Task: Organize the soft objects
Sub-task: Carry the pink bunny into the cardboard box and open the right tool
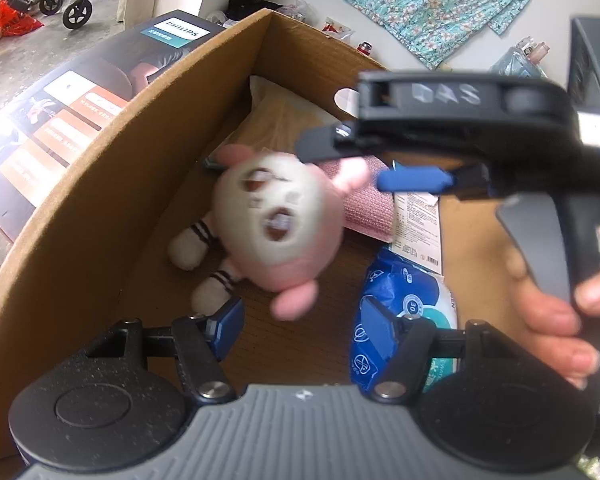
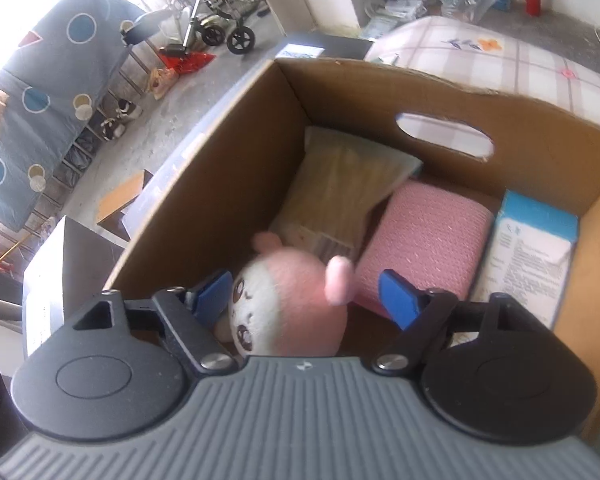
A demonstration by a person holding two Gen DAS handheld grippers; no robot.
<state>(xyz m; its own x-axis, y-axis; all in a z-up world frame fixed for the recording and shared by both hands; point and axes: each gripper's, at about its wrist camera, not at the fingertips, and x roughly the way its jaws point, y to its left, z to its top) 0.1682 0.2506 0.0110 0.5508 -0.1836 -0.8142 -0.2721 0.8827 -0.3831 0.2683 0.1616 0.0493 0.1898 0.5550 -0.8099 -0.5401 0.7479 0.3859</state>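
Hovering spread-fingered, both the right gripper (image 2: pixel 304 296) and left gripper (image 1: pixel 300 320) flank the round pink-and-white plush toy (image 1: pixel 278 216) inside the brown cardboard box (image 1: pixel 100 184); light, compressible—pinch its body.

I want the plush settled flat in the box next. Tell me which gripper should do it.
Right. The right gripper hangs open directly over the plush toy, its fingers flanking it. The left gripper is open too, but short of the toy.
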